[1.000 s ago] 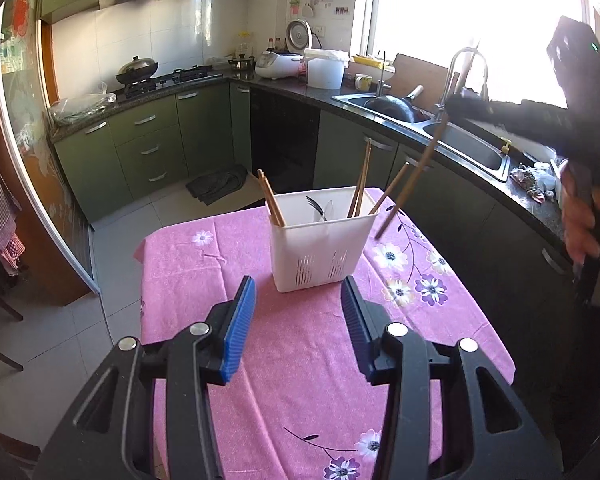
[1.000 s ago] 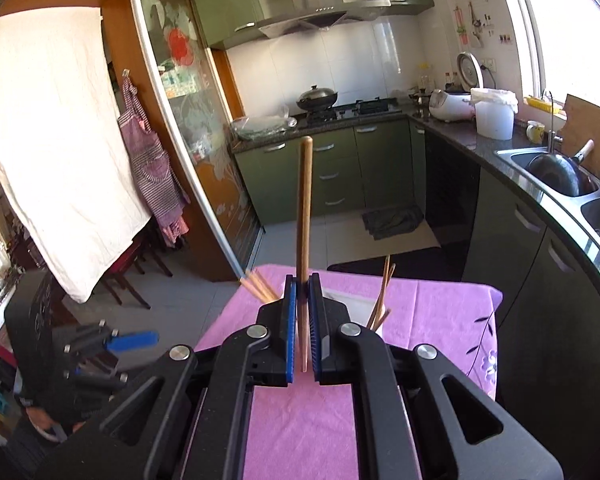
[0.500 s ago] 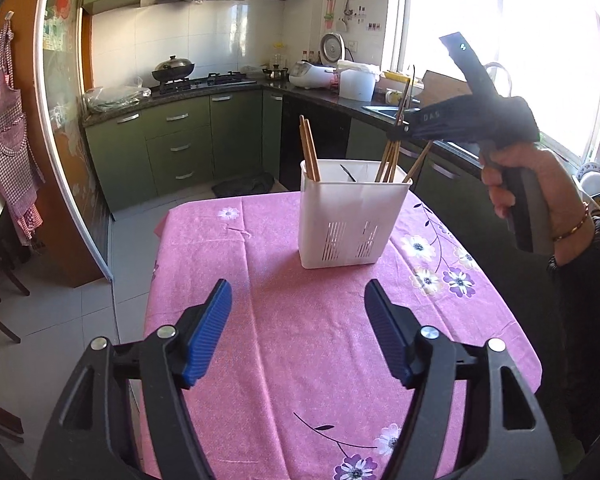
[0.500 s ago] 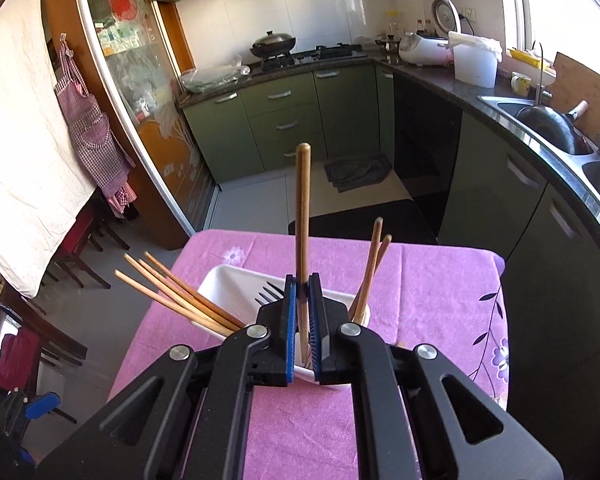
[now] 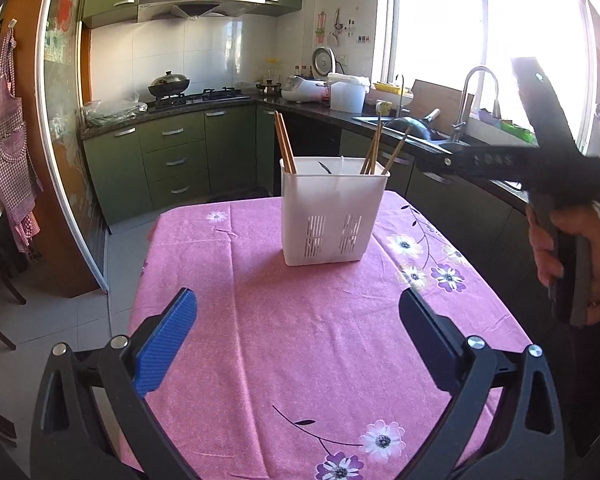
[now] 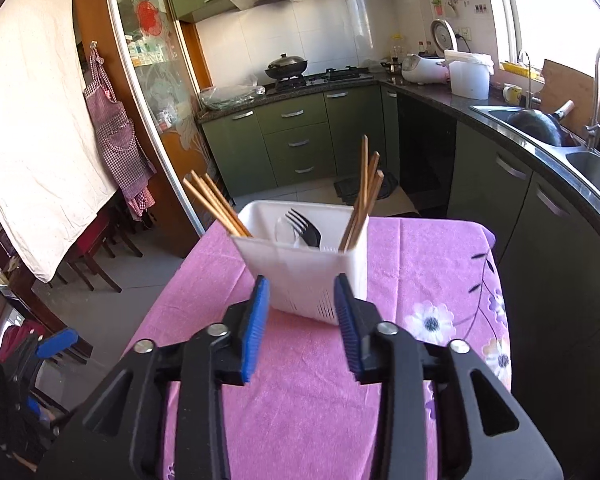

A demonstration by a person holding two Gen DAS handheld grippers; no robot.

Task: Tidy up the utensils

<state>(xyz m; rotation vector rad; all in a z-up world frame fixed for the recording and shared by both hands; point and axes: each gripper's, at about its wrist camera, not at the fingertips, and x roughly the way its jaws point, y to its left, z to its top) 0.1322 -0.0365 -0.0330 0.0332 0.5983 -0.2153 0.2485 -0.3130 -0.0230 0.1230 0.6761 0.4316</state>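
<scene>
On the pink desk (image 5: 300,340), the white utensil holder (image 5: 332,216) stands filled and both grippers are empty.
Over the holder's near wall, the right gripper (image 6: 302,312) has just been opening, its jaws partly apart with nothing between them; the chopstick it brought seems to stand with the others (image 6: 364,196) in the right compartment, beside the fork (image 6: 306,228). The left gripper (image 5: 296,332) has also just been opening, jaws wide apart over bare cloth, holding nothing. To finish the release well, the right gripper should lift straight back, clear of the chopstick tips, so nothing tips the light holder.
</scene>
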